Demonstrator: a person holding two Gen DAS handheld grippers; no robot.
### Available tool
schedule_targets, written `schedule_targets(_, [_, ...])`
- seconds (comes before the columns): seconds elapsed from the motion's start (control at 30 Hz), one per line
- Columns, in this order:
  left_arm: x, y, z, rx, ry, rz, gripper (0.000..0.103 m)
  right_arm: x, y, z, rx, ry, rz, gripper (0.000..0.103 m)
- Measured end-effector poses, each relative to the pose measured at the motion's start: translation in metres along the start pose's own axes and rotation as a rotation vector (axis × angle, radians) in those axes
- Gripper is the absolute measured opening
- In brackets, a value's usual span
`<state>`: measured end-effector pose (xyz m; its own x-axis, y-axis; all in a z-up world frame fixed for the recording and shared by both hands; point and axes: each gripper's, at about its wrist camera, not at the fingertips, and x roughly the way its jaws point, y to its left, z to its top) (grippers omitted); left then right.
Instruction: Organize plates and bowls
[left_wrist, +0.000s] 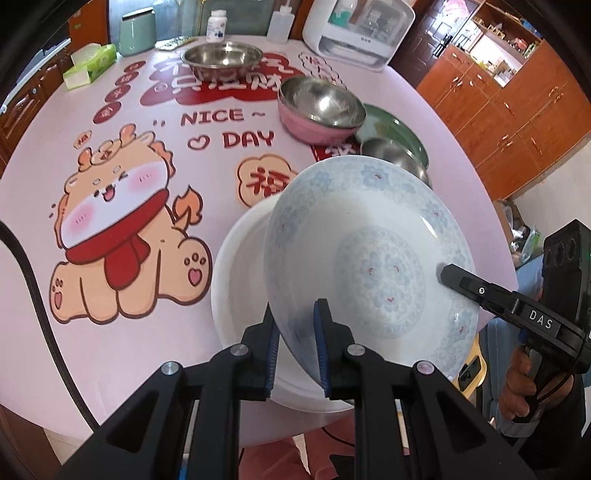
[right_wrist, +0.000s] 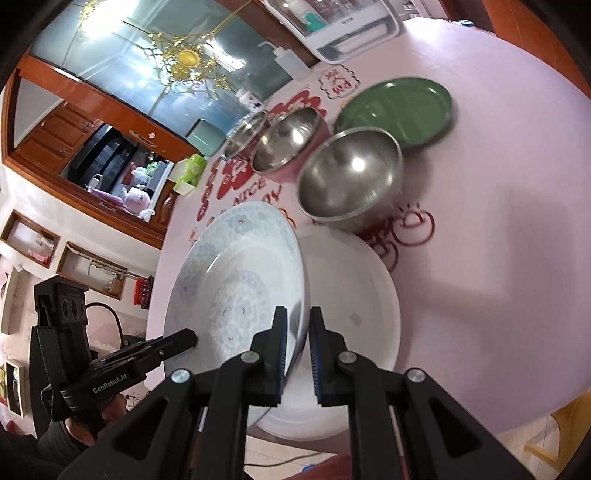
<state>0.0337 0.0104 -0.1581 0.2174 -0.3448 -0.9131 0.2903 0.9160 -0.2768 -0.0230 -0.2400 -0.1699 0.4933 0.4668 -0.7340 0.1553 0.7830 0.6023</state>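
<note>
Both tools — left tool (left_wrist: 297, 345), right tool (right_wrist: 297, 352) — clamp the blue-patterned plate (left_wrist: 373, 258), tilted above a white plate (left_wrist: 240, 280) on the pink cartoon-printed bench (left_wrist: 122, 347) — wooden cabinets (left_wrist: 517, 110) behind.

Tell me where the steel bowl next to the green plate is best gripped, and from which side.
Grip the steel bowl at its thin rim, on the near edge facing the white dish, one finger inside and one outside. Its wall is round and smooth, so a claw would likely slip there. It stands upright and open; the green plate and the pink bowl crowd its far side.
</note>
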Motion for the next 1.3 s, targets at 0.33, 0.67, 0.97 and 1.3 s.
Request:
schedule_targets(0.33, [0.039, -0.001, -0.004, 0.012, 0.085, 0.007, 0.016, 0.022, -0.028, -0.015, 0.084, 0.052, -0.041, 0.011])
schedule_targets(0.67, [0.054, 0.011, 0.0, -0.011, 0.117, 0.024, 0.016, 0.046, -0.029, -0.012, 0.077, 0.1, -0.057, 0.011])
schedule_targets(0.97, [0.058, 0.022, 0.001, -0.041, 0.12, 0.034, 0.016, 0.055, -0.018, -0.011, 0.014, 0.132, -0.099, 0.012])
schedule_targets(1.3, [0.065, 0.026, 0.003, -0.028, 0.139, 0.044, 0.016, 0.062, -0.009, -0.015, -0.033, 0.145, -0.173, 0.012])
